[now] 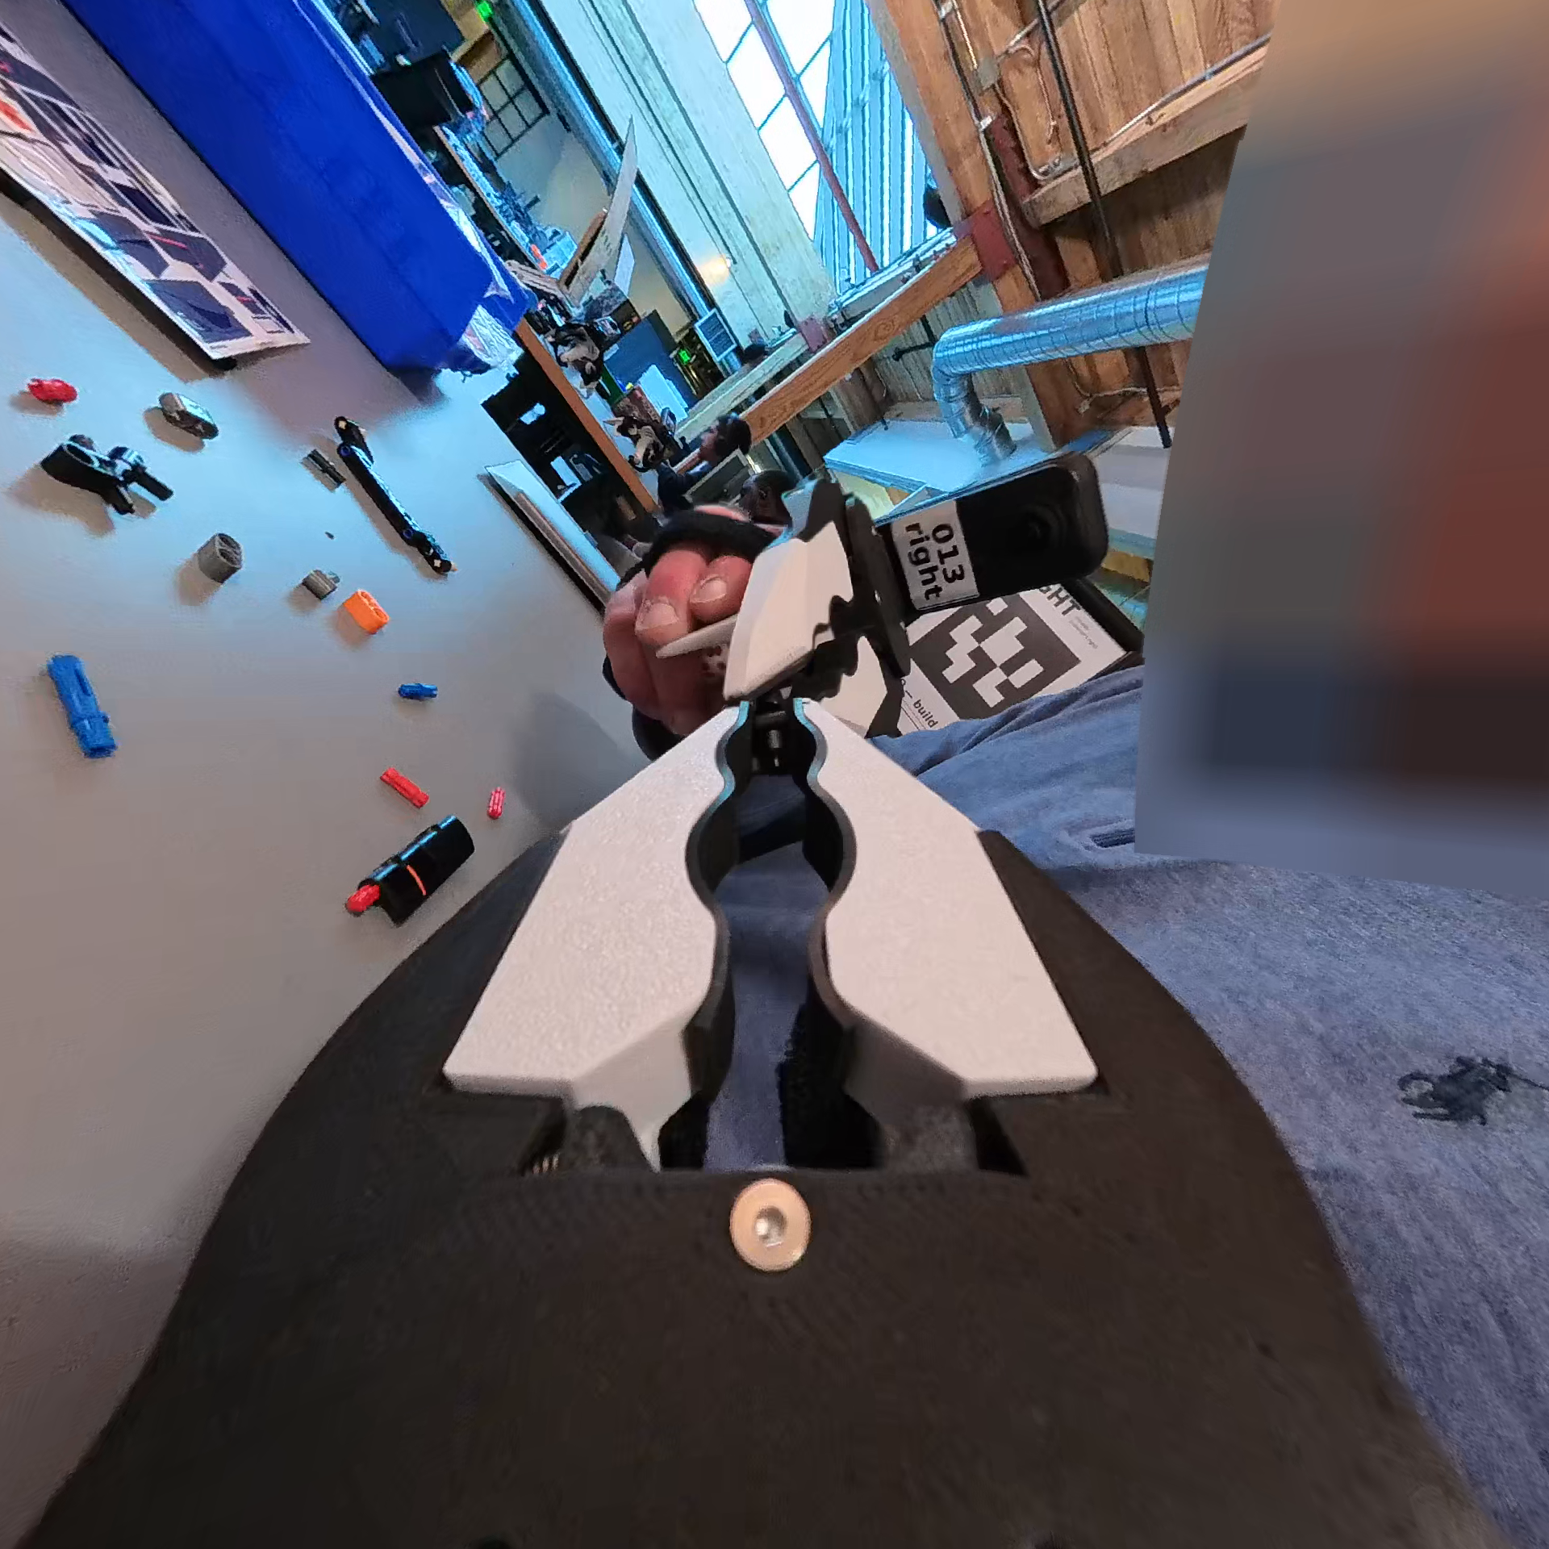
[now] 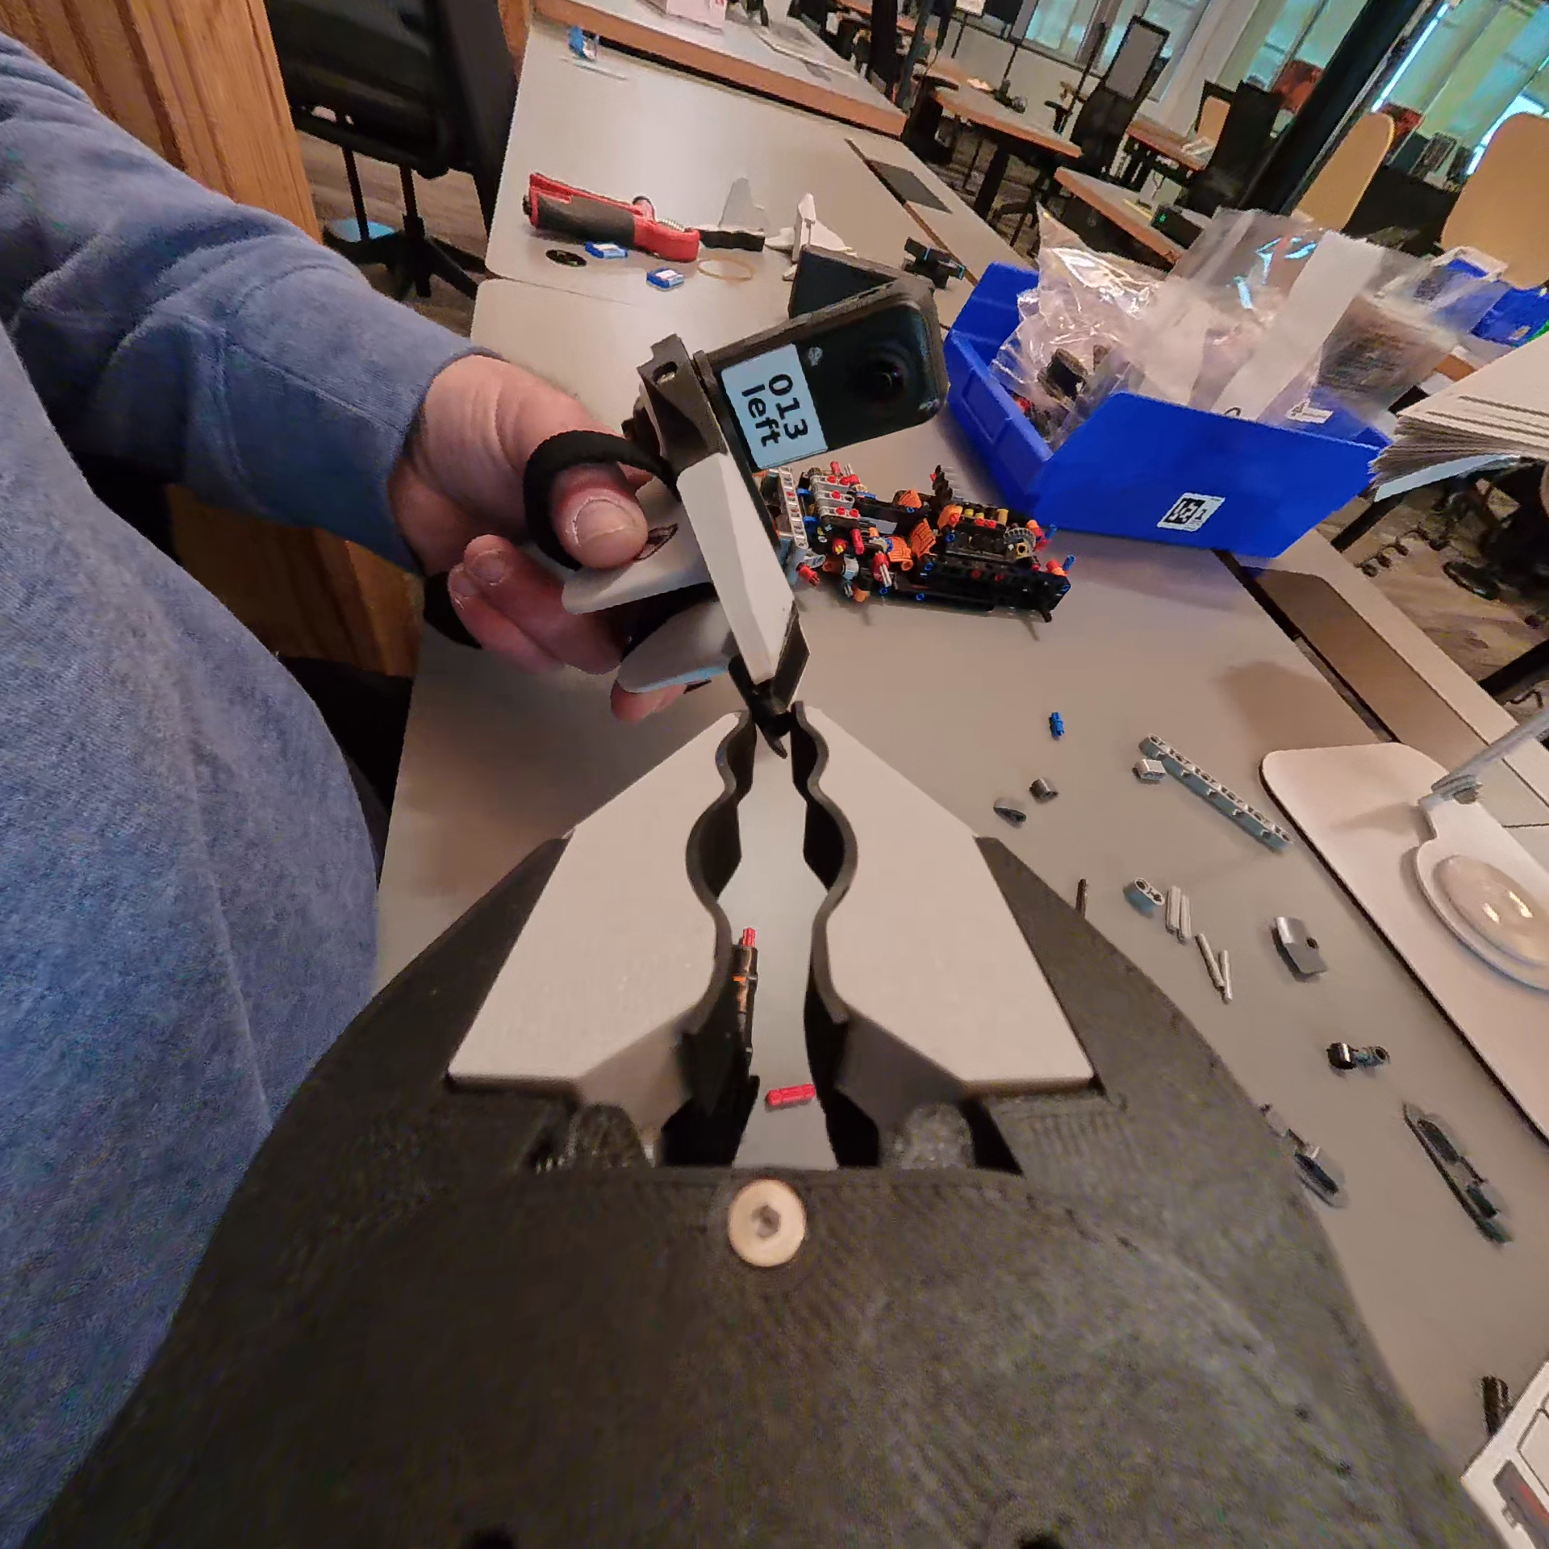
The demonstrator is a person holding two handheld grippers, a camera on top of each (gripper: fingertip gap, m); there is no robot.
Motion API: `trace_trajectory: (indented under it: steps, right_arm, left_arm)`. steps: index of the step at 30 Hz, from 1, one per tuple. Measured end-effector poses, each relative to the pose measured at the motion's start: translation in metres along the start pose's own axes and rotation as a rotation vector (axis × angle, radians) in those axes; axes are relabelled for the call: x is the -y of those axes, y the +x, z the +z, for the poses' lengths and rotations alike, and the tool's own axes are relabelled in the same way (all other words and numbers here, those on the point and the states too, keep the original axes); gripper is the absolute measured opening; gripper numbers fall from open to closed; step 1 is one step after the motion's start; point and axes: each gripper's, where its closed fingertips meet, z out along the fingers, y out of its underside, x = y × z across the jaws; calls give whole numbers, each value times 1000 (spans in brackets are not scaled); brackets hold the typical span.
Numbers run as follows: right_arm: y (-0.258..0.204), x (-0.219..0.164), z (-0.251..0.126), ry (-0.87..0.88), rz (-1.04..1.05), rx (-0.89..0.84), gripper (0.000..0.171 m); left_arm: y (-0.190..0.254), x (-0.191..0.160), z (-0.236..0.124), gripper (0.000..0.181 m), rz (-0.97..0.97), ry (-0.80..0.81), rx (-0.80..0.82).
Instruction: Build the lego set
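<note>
A small black lego piece (image 1: 767, 742) sat pinched at the tips of both tongs, held in the air above the grey counter (image 2: 964, 670) in front of the person's blue sweater. The left tongs (image 1: 769, 727) were nearly closed on it from one side, while the right tongs (image 2: 767, 727) met it tip to tip, each tool gripped in a hand (image 2: 511, 520) with fingers curled on the trigger. Loose red, blue and grey lego parts (image 1: 80, 704) and a partly built lego model (image 2: 922, 536) lay on the counter beyond.
</note>
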Motion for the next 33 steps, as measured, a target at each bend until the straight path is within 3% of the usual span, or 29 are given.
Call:
trace_trajectory:
  steps: [13,18,22,33]
  right_arm:
    - [11,5,-15,97,130,-16,4]
    - [17,7,-20,193,405,92,4]
    - [13,6,-19,205,492,164,4]
    - [7,6,-17,183,524,212,5]
  left_arm:
    - [1,20,2,10,172,57,112]
    - [2,12,9,17,358,-37,193]
    - [2,8,13,16,463,-83,250]
    - [4,6,13,4,429,-55,226]
